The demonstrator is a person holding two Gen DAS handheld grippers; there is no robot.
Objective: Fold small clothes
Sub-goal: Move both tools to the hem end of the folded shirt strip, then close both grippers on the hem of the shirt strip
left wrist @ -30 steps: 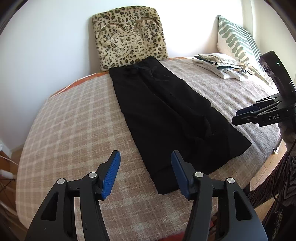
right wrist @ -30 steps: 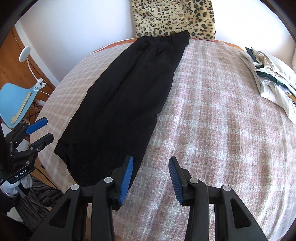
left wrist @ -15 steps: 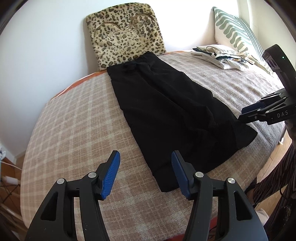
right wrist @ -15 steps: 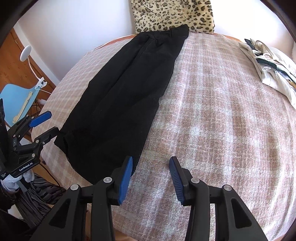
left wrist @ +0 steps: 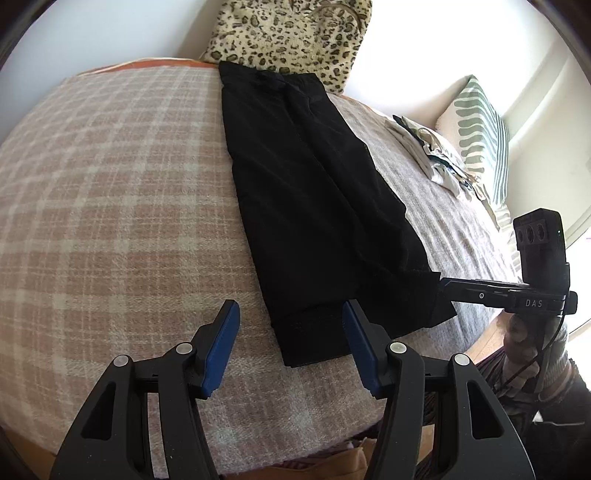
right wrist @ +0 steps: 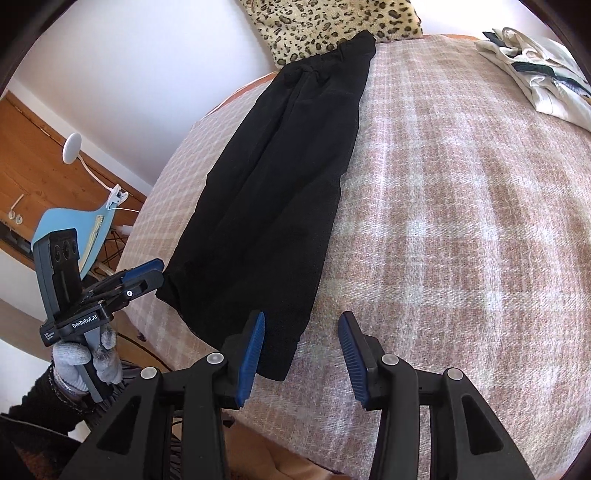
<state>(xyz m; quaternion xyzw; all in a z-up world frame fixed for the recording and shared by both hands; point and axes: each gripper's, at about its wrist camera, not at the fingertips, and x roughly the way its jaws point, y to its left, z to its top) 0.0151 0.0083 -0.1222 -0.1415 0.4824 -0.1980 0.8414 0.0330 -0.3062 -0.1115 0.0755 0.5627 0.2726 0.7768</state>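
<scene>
A pair of black trousers (left wrist: 314, 192) lies folded lengthwise on the plaid bed cover (left wrist: 110, 206), waistband by the leopard cushion, hems at the near edge. It also shows in the right wrist view (right wrist: 273, 206). My left gripper (left wrist: 290, 332) is open, just short of the near left hem corner; it also shows in the right wrist view (right wrist: 147, 275). My right gripper (right wrist: 301, 341) is open, its left finger over the near right hem corner. In the left wrist view the right gripper (left wrist: 448, 285) appears edge-on at the hem's right corner.
A leopard-print cushion (left wrist: 291, 33) stands against the wall at the head. A pile of light folded clothes (right wrist: 535, 77) lies at the far right, by a green-patterned pillow (left wrist: 480, 133). A blue chair (right wrist: 74, 236) and wooden furniture stand left of the bed.
Both grippers have moved down and closer to the trouser hems at the bed's near edge. Both stay open. The trousers have not moved.
</scene>
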